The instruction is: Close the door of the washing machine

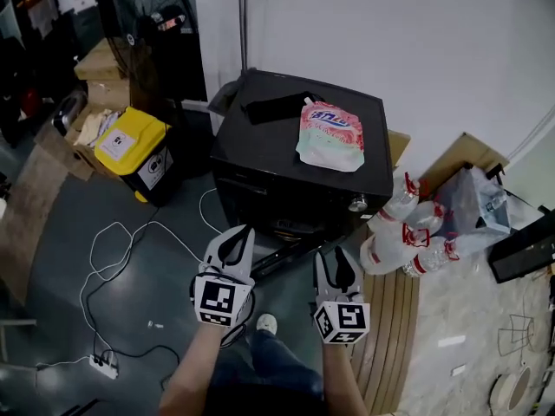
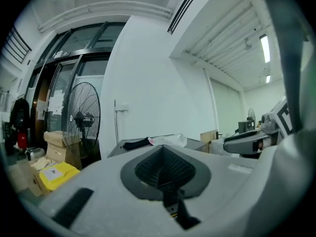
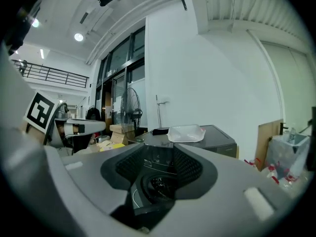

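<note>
**Left claw** [image 1: 236, 232]: pads drawn together, with only a thin slit showing between the ribbed faces in the left gripper view. It holds nothing. It hangs low in front of the machine, clear of it.

**Right claw** [image 3: 158, 181]: jaws a little apart and holding nothing. The right gripper view looks through the gap at the control strip and the dark drum mouth [image 3: 159, 187]. It is level with the left claw, just beside it, and touches nothing.

**Door** [image 1: 279, 258]: a dark slab swung out from the lower front of the machine, edge-on from above. It lies between and just beyond the two claws and looks open.

**Washing machine** [image 1: 260, 159]: a black front-loader standing on the floor against the white wall.

**On the machine's top:** a pink-and-green pouch [image 1: 331, 135] lying flat toward the right. A black cloth [image 1: 276, 107] lies near the rear left.

**Around the machine:** a cluster of clear plastic bottles [image 1: 408, 232] sits to the right, on wooden planks [image 1: 395, 336]. A yellow bin [image 1: 134, 150] and a standing fan [image 1: 143, 16] are to the left. A white cable [image 1: 113, 258] runs across the floor to a power strip [image 1: 104, 364].

**Step in hand (judged):** the approach. Neither claw has met the door, so the closing push has not begun.

**Next move (judged):** bring one claw against the door's outer face near its free edge, then swing it toward the drum mouth until it latches. A flat push should be enough, with no grip needed. The loose cable near the machine's front should be kept out of the door's path.
</note>
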`<state>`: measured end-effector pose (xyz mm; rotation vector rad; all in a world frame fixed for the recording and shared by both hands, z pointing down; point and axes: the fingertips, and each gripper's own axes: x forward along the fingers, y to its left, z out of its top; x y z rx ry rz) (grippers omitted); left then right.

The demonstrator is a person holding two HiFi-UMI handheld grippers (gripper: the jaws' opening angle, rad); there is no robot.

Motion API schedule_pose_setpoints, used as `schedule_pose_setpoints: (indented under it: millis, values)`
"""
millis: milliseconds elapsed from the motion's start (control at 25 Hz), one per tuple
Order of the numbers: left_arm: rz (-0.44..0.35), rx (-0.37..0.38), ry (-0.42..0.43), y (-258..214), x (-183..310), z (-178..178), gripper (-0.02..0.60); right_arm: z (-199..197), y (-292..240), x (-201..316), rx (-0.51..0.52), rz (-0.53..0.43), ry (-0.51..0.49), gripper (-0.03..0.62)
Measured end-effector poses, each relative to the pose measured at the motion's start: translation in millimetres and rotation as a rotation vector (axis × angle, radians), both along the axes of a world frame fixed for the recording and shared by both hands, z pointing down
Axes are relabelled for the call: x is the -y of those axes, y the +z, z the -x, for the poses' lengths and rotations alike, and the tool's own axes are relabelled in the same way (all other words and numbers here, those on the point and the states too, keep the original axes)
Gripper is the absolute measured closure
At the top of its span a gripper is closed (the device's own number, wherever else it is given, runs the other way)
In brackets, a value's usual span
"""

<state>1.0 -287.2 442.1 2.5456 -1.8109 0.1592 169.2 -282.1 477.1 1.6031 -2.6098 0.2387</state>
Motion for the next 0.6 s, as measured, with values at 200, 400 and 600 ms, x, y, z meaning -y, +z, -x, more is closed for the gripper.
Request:
schedule_pose_setpoints:
  millis: [200,400,600]
  values:
    - [0.022,0.017,-0.034,6.1,26.0,2.9,0.577,6.2,15.4,32.0,0.009,0.035,-0.045,0.422]
    - [0.037,0.025,-0.032,8.7,46.9,7.3,0.577,16.7,27.4,48.6,-0.014,0.063,-0.072,0.424]
    - [0.056,0.0,-0.018,16.9,60.5,9.4,0.577,19.9,37.8,58.0,-0.033,0.088,-0.061,0.424]
